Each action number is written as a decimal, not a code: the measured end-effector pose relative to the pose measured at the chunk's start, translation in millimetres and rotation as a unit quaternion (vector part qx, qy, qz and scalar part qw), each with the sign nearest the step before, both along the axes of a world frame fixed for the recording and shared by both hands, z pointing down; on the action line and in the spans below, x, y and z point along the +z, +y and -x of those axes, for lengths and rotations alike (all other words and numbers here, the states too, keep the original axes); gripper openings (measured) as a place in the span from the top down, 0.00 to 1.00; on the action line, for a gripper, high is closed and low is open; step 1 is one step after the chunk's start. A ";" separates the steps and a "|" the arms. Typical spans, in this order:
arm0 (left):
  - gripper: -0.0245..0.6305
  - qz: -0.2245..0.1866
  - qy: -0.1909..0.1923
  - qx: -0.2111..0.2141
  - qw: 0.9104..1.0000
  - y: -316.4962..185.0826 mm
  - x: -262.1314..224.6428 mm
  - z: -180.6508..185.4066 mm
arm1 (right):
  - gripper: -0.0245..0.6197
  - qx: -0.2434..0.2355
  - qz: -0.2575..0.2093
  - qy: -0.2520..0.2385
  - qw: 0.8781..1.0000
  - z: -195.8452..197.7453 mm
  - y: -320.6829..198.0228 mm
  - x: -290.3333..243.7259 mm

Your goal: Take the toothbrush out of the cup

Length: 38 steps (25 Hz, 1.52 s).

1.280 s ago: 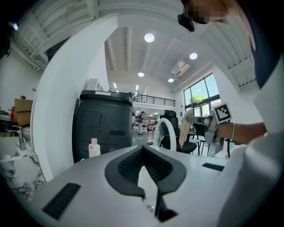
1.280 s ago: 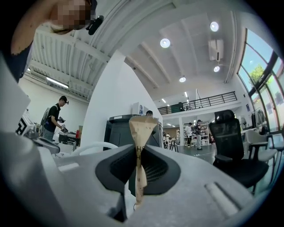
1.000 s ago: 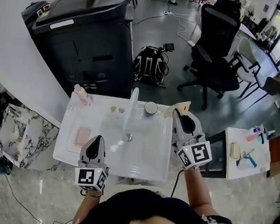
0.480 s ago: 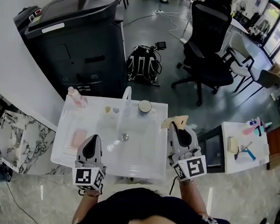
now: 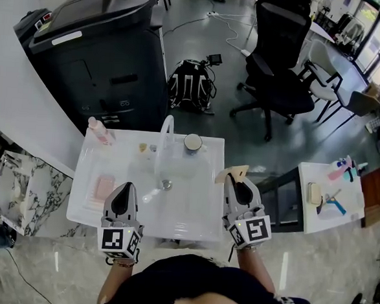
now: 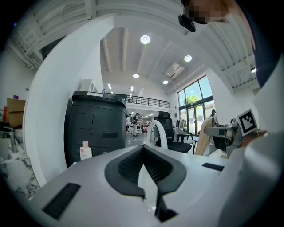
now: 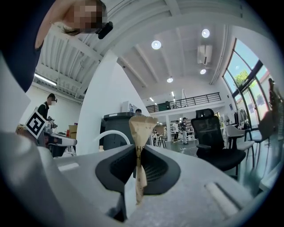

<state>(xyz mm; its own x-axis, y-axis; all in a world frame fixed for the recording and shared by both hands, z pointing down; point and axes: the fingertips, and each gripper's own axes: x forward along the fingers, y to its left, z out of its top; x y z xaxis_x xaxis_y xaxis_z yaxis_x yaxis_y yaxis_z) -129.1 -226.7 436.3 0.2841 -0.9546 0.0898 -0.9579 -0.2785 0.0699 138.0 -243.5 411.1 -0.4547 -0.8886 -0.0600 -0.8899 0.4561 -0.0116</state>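
A round cup (image 5: 192, 142) stands at the back of the white sink (image 5: 195, 210), just right of the curved faucet (image 5: 165, 131). My right gripper (image 5: 237, 183) hovers over the sink's right edge, shut on a tan, flat, paper-like packet (image 5: 231, 174) that sticks up and forward between its pads (image 7: 141, 128). The packet carries dark print; what is inside it is hidden. My left gripper (image 5: 125, 189) hangs over the sink's front left with its jaws closed and nothing in them. Nothing sticks out of the cup from this angle.
A pink bottle (image 5: 98, 130) stands at the sink's back left corner, a pink soap bar (image 5: 104, 187) on its left ledge. Behind the sink are a tall black bin (image 5: 100, 51), a backpack (image 5: 191, 83) and an office chair (image 5: 280, 63). A small white table (image 5: 331, 220) stands at right.
My right gripper, still holding the tan packet, has drawn back toward me and lower, farther from the cup. The left gripper has stayed put.
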 end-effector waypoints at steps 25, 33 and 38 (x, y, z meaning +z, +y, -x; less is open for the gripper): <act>0.96 0.000 -0.002 -0.008 1.000 2.9 1.0 -5.5 | 0.92 0.001 0.033 0.001 0.999 -2.8 1.2 25.6; 0.96 -0.002 -0.002 -0.007 1.000 0.5 -1.6 -4.4 | 0.92 -0.012 0.024 0.004 1.000 4.6 -4.0 19.6; 0.96 -0.007 -0.003 -0.008 1.000 -1.7 -3.1 -4.2 | 0.92 -0.016 0.021 0.001 1.000 6.4 -4.2 20.0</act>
<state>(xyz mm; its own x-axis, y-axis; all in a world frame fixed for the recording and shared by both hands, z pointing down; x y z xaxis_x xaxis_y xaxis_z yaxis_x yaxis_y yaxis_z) -124.9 -228.4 433.2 0.2692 -0.9599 0.0784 -0.9623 -0.2649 0.0615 131.6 -247.8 431.0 -0.4839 -0.8749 -0.0213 -0.8744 0.4843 -0.0288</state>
